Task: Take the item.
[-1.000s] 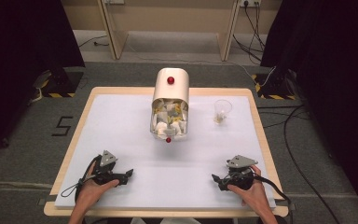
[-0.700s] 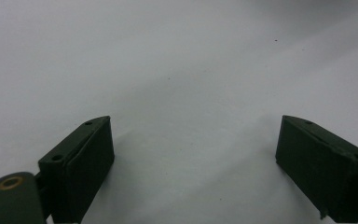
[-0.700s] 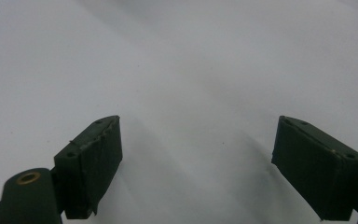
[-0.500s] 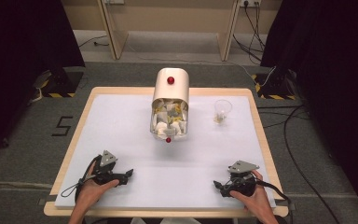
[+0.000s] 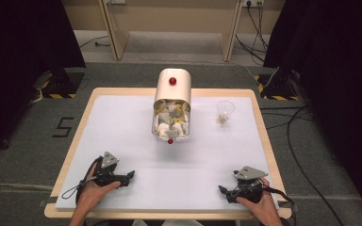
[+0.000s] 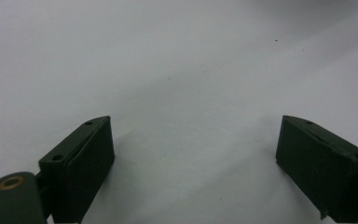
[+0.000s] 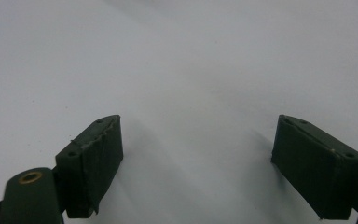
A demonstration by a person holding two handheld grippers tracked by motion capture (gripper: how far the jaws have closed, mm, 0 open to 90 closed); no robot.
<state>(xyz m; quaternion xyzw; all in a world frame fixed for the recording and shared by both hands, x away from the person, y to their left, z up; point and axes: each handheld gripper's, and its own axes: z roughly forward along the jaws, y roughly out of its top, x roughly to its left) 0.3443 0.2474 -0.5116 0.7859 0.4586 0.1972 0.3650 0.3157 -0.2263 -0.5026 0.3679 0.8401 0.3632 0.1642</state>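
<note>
Grippers waiting at the near edge, dispenser untouched

Grippers are resting low on the white mat point(image 5: 122, 136), nearer the person than the dispenser point(image 5: 171, 106), which serves as the landmark throughout. The left gripper point(image 5: 131, 175) is lying below and to the left of the dispenser, well apart from it, its jaws spread wide and holding nothing. The right gripper point(image 5: 222, 190) is sitting below and to the right of the dispenser, also well apart, its jaws likewise wide and empty. Both are probably parked this way so that either hand can be starting forward freely.

Farther on, the dispenser is standing at the middle of the mat, its clear front showing pale and yellowish pieces, a red knob point(image 5: 170, 141) at its near end and a red button point(image 5: 172, 81) on top. It seems to be facing the person so the knob is reachable. A clear cup point(image 5: 225, 111) is standing to the right of the dispenser, near but not touching, likely waiting to catch what comes out.

The high view is giving the whole layout. The left gripper view is showing how far the left gripper point(image 6: 193, 154) is gaping over bare mat point(image 6: 168, 56); the right gripper view is doing the same for the right gripper point(image 7: 196, 154).
</note>
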